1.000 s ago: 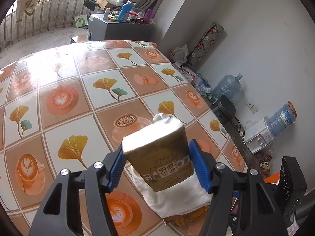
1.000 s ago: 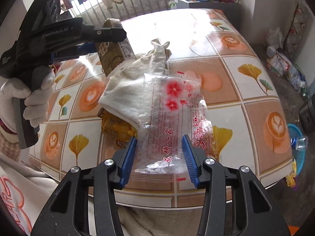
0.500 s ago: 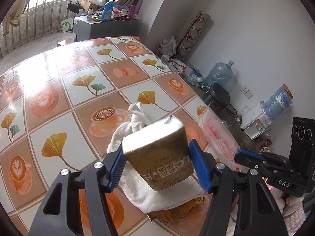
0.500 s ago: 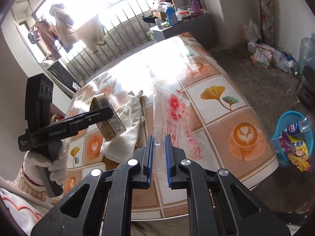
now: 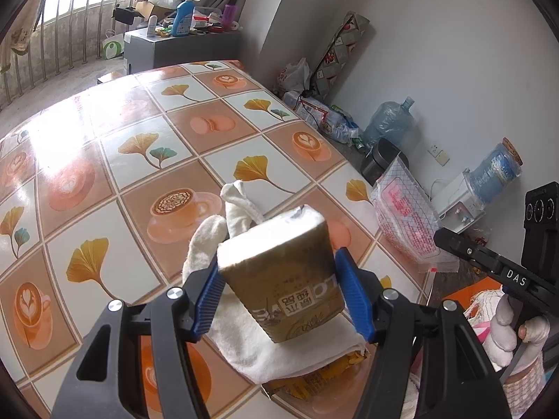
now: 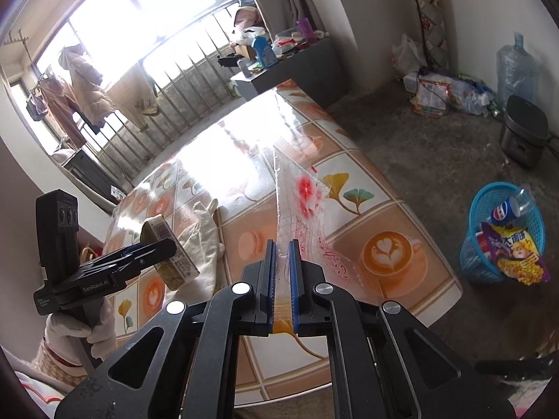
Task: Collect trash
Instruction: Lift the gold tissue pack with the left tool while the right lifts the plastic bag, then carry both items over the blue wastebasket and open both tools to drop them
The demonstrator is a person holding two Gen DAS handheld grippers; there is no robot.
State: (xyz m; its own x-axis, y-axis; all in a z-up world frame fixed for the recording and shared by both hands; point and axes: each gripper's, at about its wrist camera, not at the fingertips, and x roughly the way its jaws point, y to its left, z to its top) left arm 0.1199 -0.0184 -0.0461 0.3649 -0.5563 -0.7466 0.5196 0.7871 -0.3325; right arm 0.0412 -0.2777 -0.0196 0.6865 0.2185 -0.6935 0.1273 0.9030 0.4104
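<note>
Your right gripper was clamped tight on the clear plastic bag, blue pads pinching its lower edge, and you held the bag lifted above the near right corner of the table, its red flower print hanging out ahead of the fingers. From the left wrist view that same bag hung off the table's right edge, with your gloved right hand on the handle below it.

Your left gripper stood fairly wide but full: both blue pads pressed the sides of the brown drink carton, which you held tilted in the air over the white cloth glove. The glove lay on the table near its front edge, fingers pointing toward the far side, and it covered most of a yellow snack wrapper that poked out at the near edge. In the right wrist view the carton showed its barcode side, gripped from the left above the glove, with your gloved left hand on the handle.

On the floor, well right of the table, the blue waste basket stood with a cola bottle and snack bags inside.
</note>
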